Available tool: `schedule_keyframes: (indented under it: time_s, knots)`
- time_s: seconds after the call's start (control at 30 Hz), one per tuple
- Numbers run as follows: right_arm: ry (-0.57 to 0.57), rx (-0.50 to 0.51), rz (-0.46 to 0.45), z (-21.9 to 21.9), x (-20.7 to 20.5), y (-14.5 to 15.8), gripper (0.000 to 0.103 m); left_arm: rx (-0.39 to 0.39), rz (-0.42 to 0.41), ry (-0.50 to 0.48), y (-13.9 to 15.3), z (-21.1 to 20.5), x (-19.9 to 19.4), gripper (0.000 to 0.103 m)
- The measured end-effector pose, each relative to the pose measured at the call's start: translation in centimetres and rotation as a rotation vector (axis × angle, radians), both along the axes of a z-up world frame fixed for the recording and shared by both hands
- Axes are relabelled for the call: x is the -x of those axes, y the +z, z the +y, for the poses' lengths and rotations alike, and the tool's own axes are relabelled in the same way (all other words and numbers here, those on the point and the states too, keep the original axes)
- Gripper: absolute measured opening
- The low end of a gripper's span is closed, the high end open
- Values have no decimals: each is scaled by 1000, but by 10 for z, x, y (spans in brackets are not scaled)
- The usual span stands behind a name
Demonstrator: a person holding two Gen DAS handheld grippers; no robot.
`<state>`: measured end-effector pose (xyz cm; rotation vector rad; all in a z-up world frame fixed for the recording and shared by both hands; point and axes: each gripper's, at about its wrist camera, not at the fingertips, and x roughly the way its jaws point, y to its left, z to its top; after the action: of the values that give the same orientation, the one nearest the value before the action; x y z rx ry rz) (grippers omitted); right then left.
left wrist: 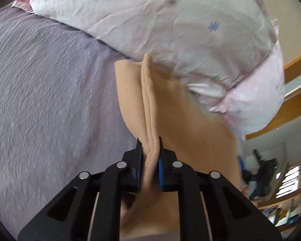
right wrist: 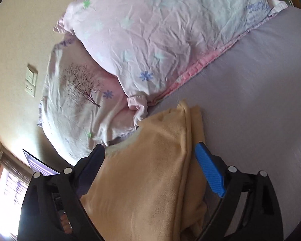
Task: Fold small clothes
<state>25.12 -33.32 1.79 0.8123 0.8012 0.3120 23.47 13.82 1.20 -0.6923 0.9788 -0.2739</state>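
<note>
A tan fleece garment (left wrist: pixel 170 104) lies partly lifted over the grey bed sheet (left wrist: pixel 50 84). My left gripper (left wrist: pixel 149 140) is shut on a folded edge of the garment, which runs up between the fingers. In the right wrist view the same garment (right wrist: pixel 150 170) lies between the jaws of my right gripper (right wrist: pixel 150 150), which stand wide open, one on each side of the cloth, not pinching it. The garment's lower part is hidden behind the grippers.
Two pale pink pillows with flower prints (right wrist: pixel 150 32) (left wrist: pixel 170 20) lie at the head of the bed, close behind the garment. A wall with a switch plate (right wrist: pixel 31 80) is at the left. Wooden shelving (left wrist: pixel 291 108) is at the right.
</note>
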Motion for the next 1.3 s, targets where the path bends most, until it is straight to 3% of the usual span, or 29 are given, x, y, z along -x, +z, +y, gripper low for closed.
schedule_keyframes:
  time_s: [0.1, 0.27, 0.37, 0.43, 0.5, 0.53, 0.63, 0.73, 0.83, 0.93, 1.03, 1.1, 1.2, 1.23, 1.3]
  knots:
    - [-32, -18, -44, -9, 9, 10, 93, 72, -59, -12, 33, -18, 1, 11]
    - [-77, -52, -59, -19, 11, 12, 93, 150, -159, -142, 79, -109, -8, 11]
    - [-97, -16, -47, -22, 11, 9, 93, 232, -140, -280, 75, -194, -22, 12]
    - [-109, -8, -25, -25, 11, 5, 93, 364, -84, -431, 64, -245, -27, 15]
    - [-118, -14, -8, -28, 11, 1, 93, 479, -81, -510, 61, -262, -24, 15]
    - [-132, -6, 5, -31, 12, 0, 93, 482, -94, -510, 63, -259, -20, 15]
    - [-155, 15, -33, -35, 19, 7, 93, 382, -151, -447, 68, -223, -6, 29]
    - [-148, 141, -157, -29, 46, 41, 93, 222, -175, -384, 68, -178, 14, 30]
    - [-45, 205, -228, -13, 69, 66, 90, 80, -262, -425, 74, -153, 44, 30]
    - [94, 178, -206, 7, 80, 75, 82, -26, -367, -520, 76, -169, 76, 39]
    - [238, 79, -220, 25, 96, 71, 82, -99, -427, -605, 70, -207, 86, 49]
    - [269, 54, -175, 30, 100, 58, 82, -152, -425, -648, 56, -224, 95, 55]
    - [208, 166, 74, 28, 94, 11, 79, -233, -313, -665, 27, -238, 87, 54]
    - [210, 135, 134, 24, 94, -6, 77, -264, -276, -678, 18, -239, 86, 52]
    - [196, 108, 107, 17, 100, -1, 77, -268, -254, -676, 14, -232, 88, 49]
